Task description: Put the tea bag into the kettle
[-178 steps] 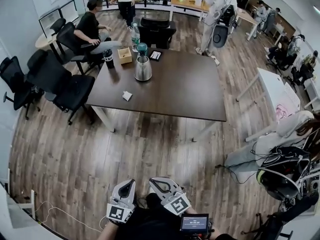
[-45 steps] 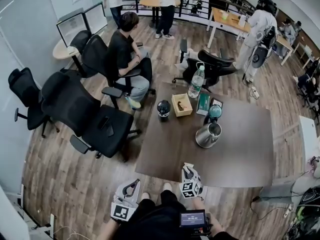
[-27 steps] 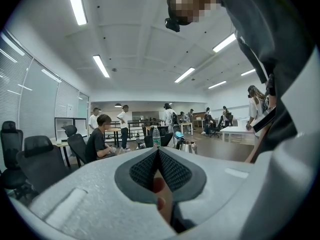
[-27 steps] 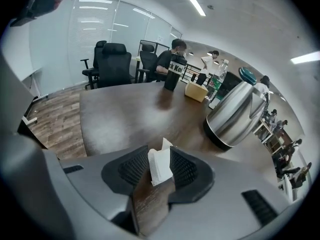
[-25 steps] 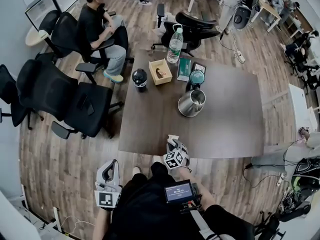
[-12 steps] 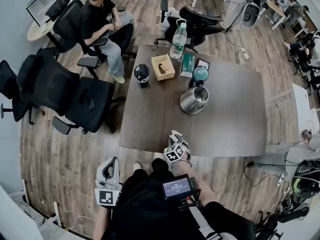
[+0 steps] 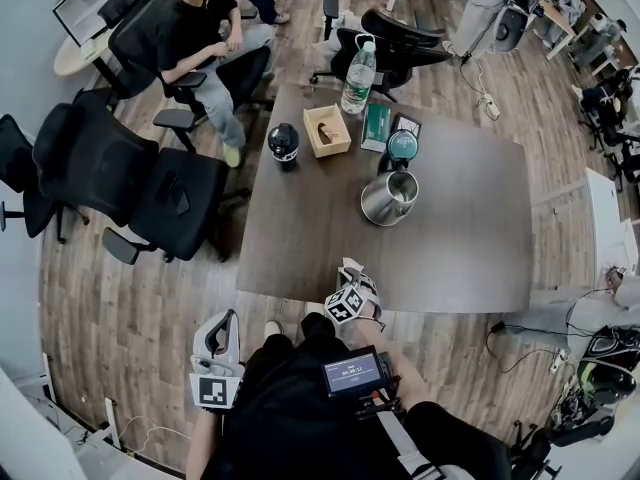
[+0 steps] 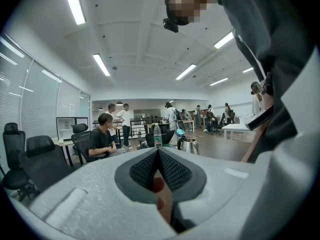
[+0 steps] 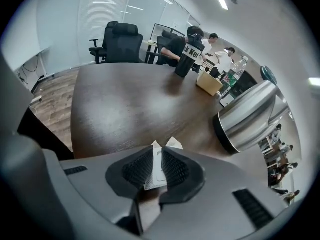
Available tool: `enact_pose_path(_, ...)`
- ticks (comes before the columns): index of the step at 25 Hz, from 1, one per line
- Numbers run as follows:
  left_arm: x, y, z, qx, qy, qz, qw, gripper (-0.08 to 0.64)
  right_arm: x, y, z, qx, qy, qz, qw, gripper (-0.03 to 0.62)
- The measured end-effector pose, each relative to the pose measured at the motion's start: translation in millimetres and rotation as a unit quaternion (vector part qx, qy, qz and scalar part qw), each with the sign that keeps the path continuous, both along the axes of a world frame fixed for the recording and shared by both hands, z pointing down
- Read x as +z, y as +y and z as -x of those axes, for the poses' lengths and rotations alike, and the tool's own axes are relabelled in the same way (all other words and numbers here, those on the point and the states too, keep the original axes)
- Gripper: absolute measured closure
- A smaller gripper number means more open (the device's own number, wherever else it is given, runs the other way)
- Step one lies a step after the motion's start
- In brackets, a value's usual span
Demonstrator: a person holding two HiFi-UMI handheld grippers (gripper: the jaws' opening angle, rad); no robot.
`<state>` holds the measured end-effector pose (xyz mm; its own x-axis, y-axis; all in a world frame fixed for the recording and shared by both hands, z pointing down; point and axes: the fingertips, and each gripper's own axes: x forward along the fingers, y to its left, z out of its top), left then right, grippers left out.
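kettle (image 7: 388, 198) on dark table (image 7: 470, 228), plank floor (image 7: 110, 308), office chairs (image 7: 100, 168).

Thin white paper tea bag (image 9: 156, 165) was matt and creased between the right gripper's (image 9: 157, 149) jaws, which had just been closing on it, black pads (image 9: 138, 169) rough-meshed in smooth grey plastic, beyond the jaws dark brown wooden table (image 9: 125, 99) dull-grained, rounded steel kettle (image 9: 250, 116) to their right mirror-glossy.
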<state>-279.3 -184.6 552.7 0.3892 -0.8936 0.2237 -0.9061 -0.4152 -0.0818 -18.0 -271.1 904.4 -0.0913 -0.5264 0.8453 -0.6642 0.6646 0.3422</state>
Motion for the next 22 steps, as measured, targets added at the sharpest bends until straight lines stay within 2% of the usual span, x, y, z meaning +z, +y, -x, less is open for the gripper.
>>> enact_pose_path(7, -4.2, -0.7, 0.9, 0.001, 0.0, -0.009, 1.0, 0.566, -7.1, 1.7, -8.5, 0.008, -0.004, -0.012, 1.0, 0.568)
enact_pose_path(22, -0.3, -1.9, -7.9, 0.017, 0.021, -0.008, 0.9996, 0.566, -60.9, -8.2, -8.8, 0.043, -0.05, -0.071, 0.995, 0.574)
